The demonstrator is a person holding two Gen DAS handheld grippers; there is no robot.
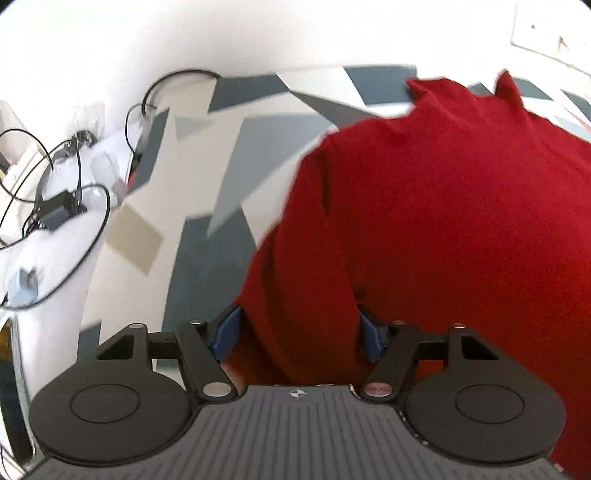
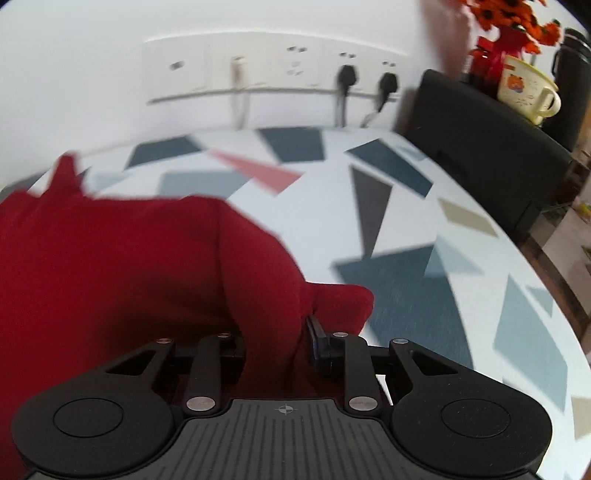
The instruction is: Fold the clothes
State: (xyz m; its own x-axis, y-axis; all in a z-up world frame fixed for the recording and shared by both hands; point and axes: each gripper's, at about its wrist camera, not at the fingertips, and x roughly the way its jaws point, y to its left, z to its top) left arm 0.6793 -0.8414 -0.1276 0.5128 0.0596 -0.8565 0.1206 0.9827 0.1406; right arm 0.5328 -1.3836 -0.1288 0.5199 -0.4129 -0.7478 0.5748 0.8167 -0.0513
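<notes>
Right gripper (image 2: 279, 339) pinches red garment (image 2: 110, 266), left gripper (image 1: 301, 332) straddles a bunched fold, grip unclear; I'd seat both before folding across patterned tablecloth (image 2: 406, 229)

One red garment (image 1: 443, 221) lay on the one patterned surface (image 2: 406, 229). Two grippers were in view, one per wrist camera: the left gripper (image 1: 301, 332) and the right gripper (image 2: 277, 339). On the wall strip, two black plugs (image 2: 347, 75) sat in sockets. One cream mug (image 2: 524, 88) and one bunch of orange flowers (image 2: 509, 14) stood beyond.
</notes>
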